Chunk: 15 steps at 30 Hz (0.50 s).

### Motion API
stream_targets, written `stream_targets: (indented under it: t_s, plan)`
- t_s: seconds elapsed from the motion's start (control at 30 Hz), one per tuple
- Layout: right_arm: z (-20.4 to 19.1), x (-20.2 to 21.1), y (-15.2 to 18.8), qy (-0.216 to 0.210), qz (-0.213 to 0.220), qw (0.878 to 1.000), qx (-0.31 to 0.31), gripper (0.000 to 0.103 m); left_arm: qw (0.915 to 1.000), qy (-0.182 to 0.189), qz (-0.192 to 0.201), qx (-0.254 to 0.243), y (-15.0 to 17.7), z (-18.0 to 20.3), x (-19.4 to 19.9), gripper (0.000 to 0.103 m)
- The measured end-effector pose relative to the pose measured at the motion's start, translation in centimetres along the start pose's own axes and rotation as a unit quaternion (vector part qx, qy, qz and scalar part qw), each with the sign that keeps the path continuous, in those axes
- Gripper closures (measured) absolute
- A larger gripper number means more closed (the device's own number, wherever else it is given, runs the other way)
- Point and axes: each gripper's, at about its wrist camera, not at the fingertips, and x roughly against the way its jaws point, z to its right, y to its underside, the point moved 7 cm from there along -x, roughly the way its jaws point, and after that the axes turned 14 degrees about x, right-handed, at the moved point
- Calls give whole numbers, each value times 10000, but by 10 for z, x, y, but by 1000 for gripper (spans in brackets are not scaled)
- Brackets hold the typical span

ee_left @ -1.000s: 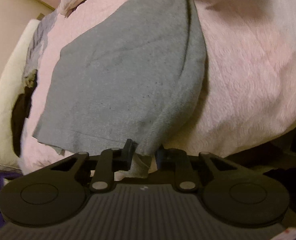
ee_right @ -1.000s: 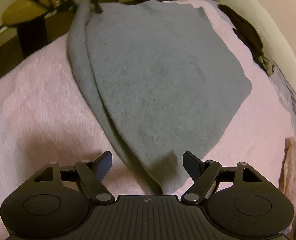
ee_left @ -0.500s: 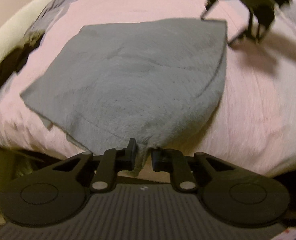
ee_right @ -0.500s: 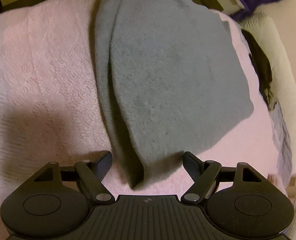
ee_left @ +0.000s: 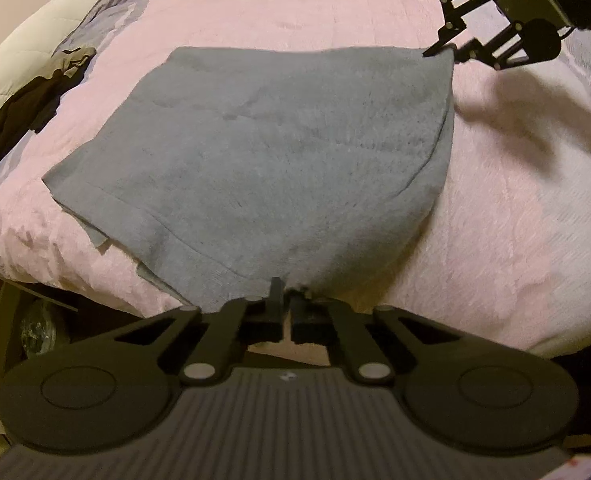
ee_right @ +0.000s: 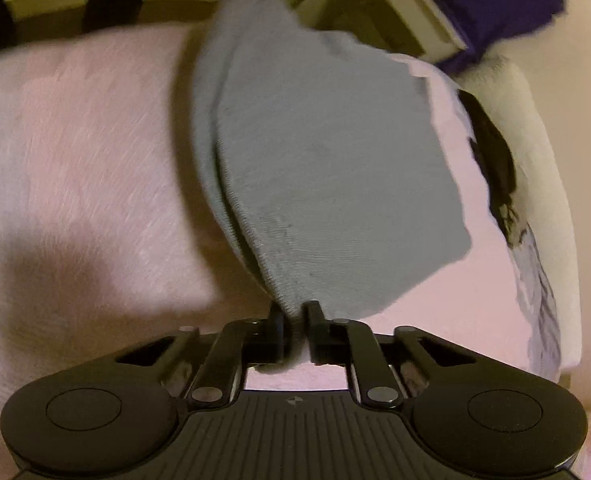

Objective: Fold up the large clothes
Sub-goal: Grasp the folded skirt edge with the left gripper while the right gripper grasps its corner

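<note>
My left tongs (ee_left: 286,304) sit at the bottom centre of the left wrist view, jaws drawn together on the near corner of the grey knitted garment (ee_left: 279,140); the cloth edge runs right into the narrow gap, so I judge they are clamped on it. My right tongs (ee_right: 293,320) are pinched on the opposite corner, with a tuft of grey fabric bunched between the jaws at the bottom centre of the right wrist view.

The garment lies across the pink textured bedspread (ee_left: 495,220), already doubled: a second layer peeks out along its lower left edge and along the fold line on its right side. I judge at least one fold is done and I am holding both ends of one edge, ready to carry it over for another fold. The final tidy stack is yet to come.

The left view shows the right tongs at the upper right, touching the far corner, plus a dark crumpled cloth (ee_left: 27,108) at the left and a folded pale pink cloth at the top. The right view alone shows a purple cloth (ee_right: 495,4) at the upper right and the garment's layered edge rising from my jaws.
</note>
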Motion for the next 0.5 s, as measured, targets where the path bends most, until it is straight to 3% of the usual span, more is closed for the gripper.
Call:
stream_targets:
  t_s: [0.27,0.5]
  plan:
    - [85,30,-17,30,39,9983,-579,99,9993,-82,142,349,-27,-26,29,102]
    - [76,26,-25,-210,6,9981,-582,99,9999,-76,27,-129,-8,-8,17,102]
